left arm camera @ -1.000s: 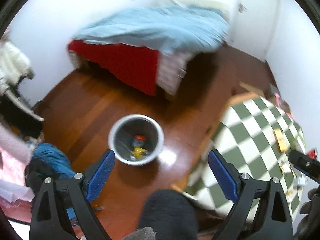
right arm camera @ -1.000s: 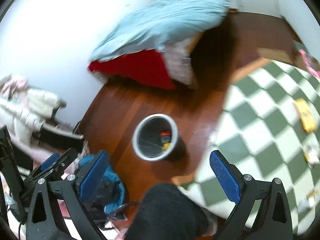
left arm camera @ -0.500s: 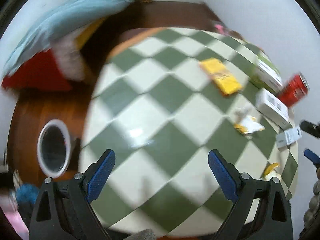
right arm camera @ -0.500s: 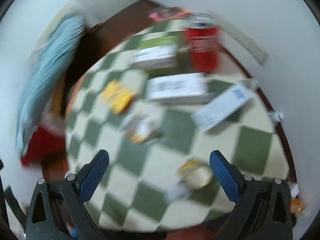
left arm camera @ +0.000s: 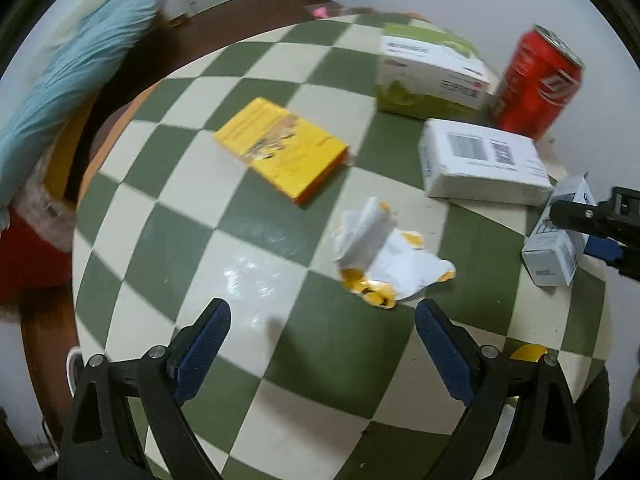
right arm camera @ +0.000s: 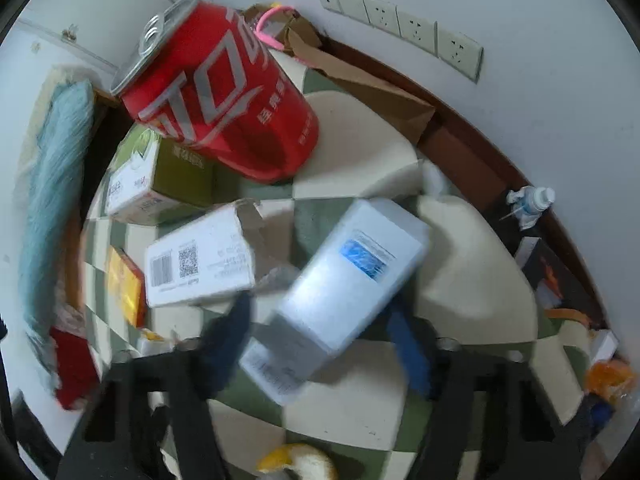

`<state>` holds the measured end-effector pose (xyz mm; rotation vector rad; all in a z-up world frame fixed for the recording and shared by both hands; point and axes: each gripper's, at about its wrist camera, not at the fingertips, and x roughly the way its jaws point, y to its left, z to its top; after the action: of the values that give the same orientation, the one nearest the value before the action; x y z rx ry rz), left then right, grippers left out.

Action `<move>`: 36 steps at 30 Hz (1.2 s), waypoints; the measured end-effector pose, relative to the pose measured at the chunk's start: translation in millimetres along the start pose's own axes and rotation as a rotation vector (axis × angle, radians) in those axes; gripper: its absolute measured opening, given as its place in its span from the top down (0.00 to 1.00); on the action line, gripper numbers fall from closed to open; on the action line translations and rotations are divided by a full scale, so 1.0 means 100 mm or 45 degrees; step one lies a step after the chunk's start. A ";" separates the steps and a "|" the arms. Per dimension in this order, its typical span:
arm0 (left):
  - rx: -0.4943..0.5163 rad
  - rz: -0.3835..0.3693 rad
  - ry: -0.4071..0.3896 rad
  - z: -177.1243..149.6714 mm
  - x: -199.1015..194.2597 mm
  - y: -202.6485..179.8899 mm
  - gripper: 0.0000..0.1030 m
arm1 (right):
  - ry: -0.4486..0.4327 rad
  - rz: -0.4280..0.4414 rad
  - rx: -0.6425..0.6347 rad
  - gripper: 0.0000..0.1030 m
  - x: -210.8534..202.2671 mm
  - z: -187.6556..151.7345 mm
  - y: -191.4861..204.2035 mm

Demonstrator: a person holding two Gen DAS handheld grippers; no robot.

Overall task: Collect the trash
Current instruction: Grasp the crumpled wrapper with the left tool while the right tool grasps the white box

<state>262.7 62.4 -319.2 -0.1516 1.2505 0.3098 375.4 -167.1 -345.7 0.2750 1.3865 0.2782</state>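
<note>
The right gripper [right arm camera: 320, 344], its jaws just closing, seemingly clamped the blurred white carton [right arm camera: 344, 280]; red can [right arm camera: 224, 104] behind; left gripper [left arm camera: 320, 344] gaped over crumpled wrapper [left arm camera: 380, 256].

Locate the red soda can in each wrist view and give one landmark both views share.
Left wrist: the red soda can stands upper right, behind the white barcode box.
Right wrist: the can fills the upper left, looming large.
Shared landmark: the white barcode box, just in front of the can.
</note>
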 end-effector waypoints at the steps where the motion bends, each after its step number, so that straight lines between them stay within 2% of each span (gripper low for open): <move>1: 0.026 -0.015 -0.003 0.01 0.01 -0.02 0.09 | 0.016 0.029 -0.018 0.44 -0.01 -0.02 -0.01; 4: 0.095 -0.043 -0.007 0.04 0.05 -0.10 0.09 | 0.056 0.059 -0.061 0.48 -0.10 -0.04 -0.07; 8: 0.164 -0.074 0.005 0.12 0.16 -0.21 0.09 | 0.084 -0.023 -0.212 0.48 -0.20 -0.08 -0.08; 12: 0.196 -0.084 0.002 0.16 0.17 -0.29 0.09 | 0.096 -0.056 -0.242 0.48 -0.17 -0.07 -0.07; 14: 0.205 -0.085 -0.011 0.17 0.15 -0.32 0.17 | 0.102 -0.051 -0.216 0.48 -0.13 -0.05 -0.10; 18: 0.197 -0.093 -0.005 0.22 0.19 -0.35 0.45 | 0.090 -0.065 -0.194 0.48 -0.08 -0.03 -0.11; 22: 0.183 -0.094 -0.033 0.19 0.12 -0.34 0.58 | 0.080 -0.061 -0.174 0.48 -0.05 -0.03 -0.11; 29: 0.159 -0.061 -0.081 0.07 -0.06 -0.27 0.64 | 0.053 -0.064 -0.193 0.50 -0.06 -0.06 -0.08; 36: 0.144 -0.016 -0.167 0.00 -0.36 -0.20 0.64 | 0.042 -0.042 -0.230 0.61 -0.13 -0.15 -0.02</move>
<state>258.7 37.8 -285.9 -0.0417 1.1334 0.2338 358.6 -172.9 -337.2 0.0985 1.3874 0.3796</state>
